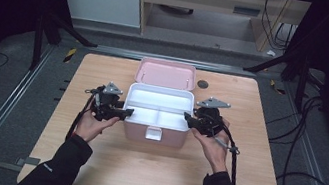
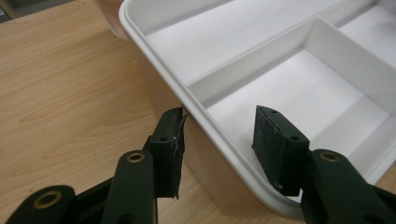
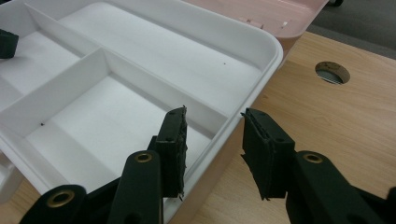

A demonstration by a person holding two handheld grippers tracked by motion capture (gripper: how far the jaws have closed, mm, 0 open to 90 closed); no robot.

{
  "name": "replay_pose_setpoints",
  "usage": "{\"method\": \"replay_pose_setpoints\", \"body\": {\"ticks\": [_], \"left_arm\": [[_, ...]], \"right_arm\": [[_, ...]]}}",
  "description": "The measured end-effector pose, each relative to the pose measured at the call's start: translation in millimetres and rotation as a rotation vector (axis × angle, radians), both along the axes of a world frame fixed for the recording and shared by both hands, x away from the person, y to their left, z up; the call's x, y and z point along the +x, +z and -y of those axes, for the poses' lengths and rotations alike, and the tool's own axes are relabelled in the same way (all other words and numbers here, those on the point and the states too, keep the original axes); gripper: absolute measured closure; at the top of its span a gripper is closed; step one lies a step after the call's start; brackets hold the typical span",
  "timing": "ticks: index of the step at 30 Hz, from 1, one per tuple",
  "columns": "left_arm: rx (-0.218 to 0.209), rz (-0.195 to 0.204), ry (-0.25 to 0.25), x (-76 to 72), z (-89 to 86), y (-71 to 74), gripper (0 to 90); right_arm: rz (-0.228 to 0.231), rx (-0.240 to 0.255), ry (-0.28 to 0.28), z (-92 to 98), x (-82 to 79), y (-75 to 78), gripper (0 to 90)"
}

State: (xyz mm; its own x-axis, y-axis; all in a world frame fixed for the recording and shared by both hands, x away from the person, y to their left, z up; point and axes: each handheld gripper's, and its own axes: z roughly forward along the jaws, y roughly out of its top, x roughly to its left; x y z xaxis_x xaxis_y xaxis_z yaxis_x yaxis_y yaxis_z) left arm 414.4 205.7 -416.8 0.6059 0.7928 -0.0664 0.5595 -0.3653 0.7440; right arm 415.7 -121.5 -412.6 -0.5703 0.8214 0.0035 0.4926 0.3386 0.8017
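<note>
A pink box [image 1: 155, 135] stands mid-table with its pink lid [image 1: 166, 74] swung back. Inside sits a white divided tray [image 1: 159, 99], with nothing in its compartments. My left gripper [image 1: 129, 113] is at the box's left side. In the left gripper view its jaws [image 2: 222, 113] straddle the tray rim [image 2: 196, 100]: one pad hugs the outer wall, while the other hangs inside, apart from the wall. My right gripper [image 1: 186, 119] mirrors this on the right side. There the gripper [image 3: 215, 113] is open, with the rim [image 3: 233, 122] between its pads and a gap on both sides.
The wooden table [image 1: 90, 161] has bare room in front of and beside the box. A round cable hole [image 1: 203, 84] lies right of the lid, also seen in the right gripper view [image 3: 332, 72]. Dark frame legs and cables surround the table.
</note>
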Motion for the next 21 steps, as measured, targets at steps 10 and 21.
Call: {"method": "replay_pose_setpoints", "body": {"ticks": [10,21], "left_arm": [[0.011,0.0,0.005,-7.8,2.2,0.9,52.5],[-0.01,-0.003,-0.013,-3.7,-0.8,-0.7,52.4]], "right_arm": [[0.008,0.008,0.01,1.6,-9.1,0.1,62.4],[-0.007,0.02,-0.004,0.9,-9.2,-4.4,55.5]]}}
